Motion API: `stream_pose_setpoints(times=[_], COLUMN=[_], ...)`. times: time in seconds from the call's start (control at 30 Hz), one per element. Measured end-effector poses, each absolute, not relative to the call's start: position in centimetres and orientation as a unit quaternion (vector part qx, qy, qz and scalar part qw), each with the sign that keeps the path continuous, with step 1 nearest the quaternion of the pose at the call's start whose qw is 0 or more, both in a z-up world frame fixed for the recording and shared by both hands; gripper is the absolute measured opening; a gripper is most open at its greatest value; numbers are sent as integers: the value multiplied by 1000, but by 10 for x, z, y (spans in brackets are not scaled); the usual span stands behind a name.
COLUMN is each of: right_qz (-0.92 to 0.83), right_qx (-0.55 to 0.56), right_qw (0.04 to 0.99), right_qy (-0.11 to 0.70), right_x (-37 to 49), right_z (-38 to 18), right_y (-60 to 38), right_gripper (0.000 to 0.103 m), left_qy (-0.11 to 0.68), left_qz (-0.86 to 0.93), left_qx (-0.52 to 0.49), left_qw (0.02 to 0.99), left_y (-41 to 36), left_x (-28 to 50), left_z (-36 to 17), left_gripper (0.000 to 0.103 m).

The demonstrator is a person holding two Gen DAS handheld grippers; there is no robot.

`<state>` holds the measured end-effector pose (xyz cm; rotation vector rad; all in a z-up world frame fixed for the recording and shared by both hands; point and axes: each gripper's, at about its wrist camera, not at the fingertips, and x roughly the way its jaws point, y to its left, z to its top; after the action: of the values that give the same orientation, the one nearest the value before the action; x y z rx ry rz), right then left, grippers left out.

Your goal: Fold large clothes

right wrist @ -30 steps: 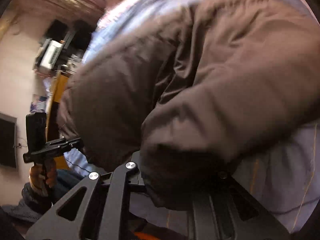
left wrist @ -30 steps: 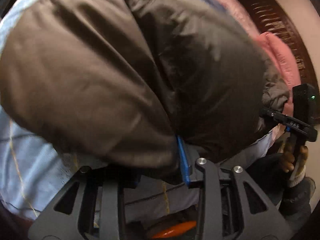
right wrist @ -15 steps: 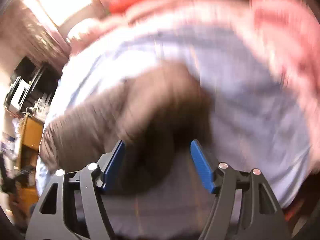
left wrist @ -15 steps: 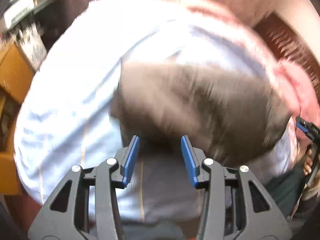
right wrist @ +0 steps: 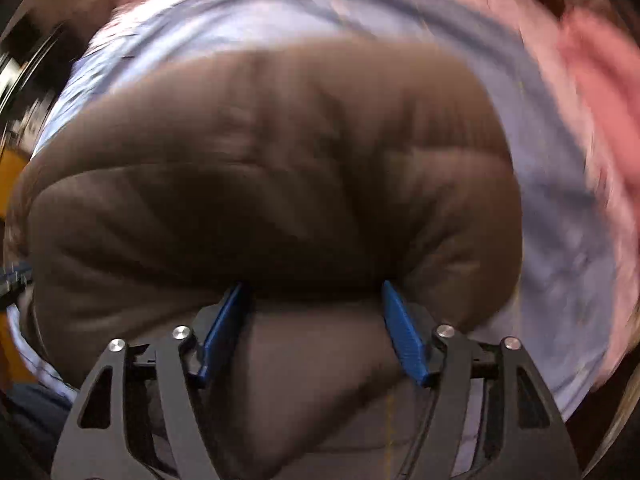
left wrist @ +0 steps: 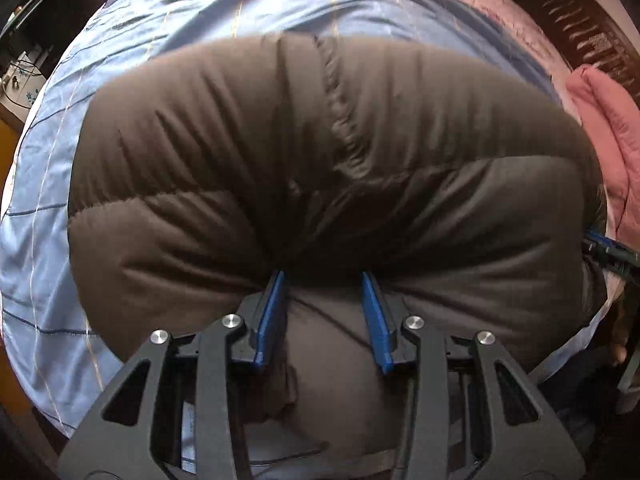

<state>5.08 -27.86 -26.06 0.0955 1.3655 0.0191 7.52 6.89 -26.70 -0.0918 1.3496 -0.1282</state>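
Note:
A dark brown puffy jacket (left wrist: 320,168) lies folded in a thick bundle on a light blue bedsheet (left wrist: 48,184). It also fills the right wrist view (right wrist: 260,184), which is blurred. My left gripper (left wrist: 324,280) is open, its blue pads (left wrist: 272,316) apart at the jacket's near edge, with jacket fabric lying between them. My right gripper (right wrist: 316,292) is open, its blue pads (right wrist: 404,332) wide apart at the near edge of the bundle. The right gripper's tip shows at the right edge of the left wrist view (left wrist: 608,248).
A pink quilt (left wrist: 608,128) lies bunched at the right side of the bed. A dark wooden headboard (left wrist: 580,28) stands behind it. A yellow-orange cabinet (left wrist: 8,148) and shelves with clutter stand to the left of the bed.
Both grippers let go of the jacket a second ago and opened. They pulled back, then came close again to the bundle's near edge. The jacket now rests folded on the sheet.

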Motion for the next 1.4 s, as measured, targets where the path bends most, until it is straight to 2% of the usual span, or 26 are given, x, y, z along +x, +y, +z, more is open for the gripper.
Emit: stream_pose_setpoints(times=[0.07,0.23,0.3,0.33,0.4,0.43,0.47,0.53,0.6,0.73,0.8,1.1,1.2,1.3,1.4], right_qz=[4,-6,-9,-14,-5,9,34,58,85,83,91,48,65,83,48], right_qx=[26,8,4,2,20,32,41,36,31,28,21,-59,-48,-4,2], right_qw=[775,767,778,790,829,842,853,855,848,836,808,793,797,802,824], right_qy=[631,642,628,613,558,539,520,515,522,542,582,604,598,592,565], right_x=[53,60,57,52,37,31,26,27,35,85,101,110,109,93,77], right_z=[-264,-282,-266,-250,-204,-187,-169,-156,-157,-179,-206,-285,-277,-244,-209], right_y=[-274,-266,-266,-265,-259,-255,-244,-218,-196,-174,-162,-142,-147,-171,-211], right_gripper=[85,91,87,75,73,74,74,74,74,74,74,81,81,79,80], left_qy=[627,632,619,596,532,497,464,448,473,531,562,603,609,592,555], left_qz=[-57,-37,-30,-32,-44,-53,-63,-78,-104,-103,-97,-79,-81,-91,-86], left_qx=[-37,1,12,19,17,8,-4,-14,-34,-23,-32,-36,-46,-62,-42], left_qw=[776,774,785,802,845,866,884,891,874,841,821,793,788,799,826], left_y=[68,55,51,50,44,41,35,21,2,-26,-23,-33,-32,-22,-10], left_x=[70,77,73,69,56,49,42,39,42,43,43,68,74,61,43], left_z=[-276,-289,-277,-261,-217,-193,-171,-152,-158,-209,-240,-297,-301,-277,-243], left_gripper=[41,41,39,37,53,81,93,93,92,61,62,68,69,63,62])
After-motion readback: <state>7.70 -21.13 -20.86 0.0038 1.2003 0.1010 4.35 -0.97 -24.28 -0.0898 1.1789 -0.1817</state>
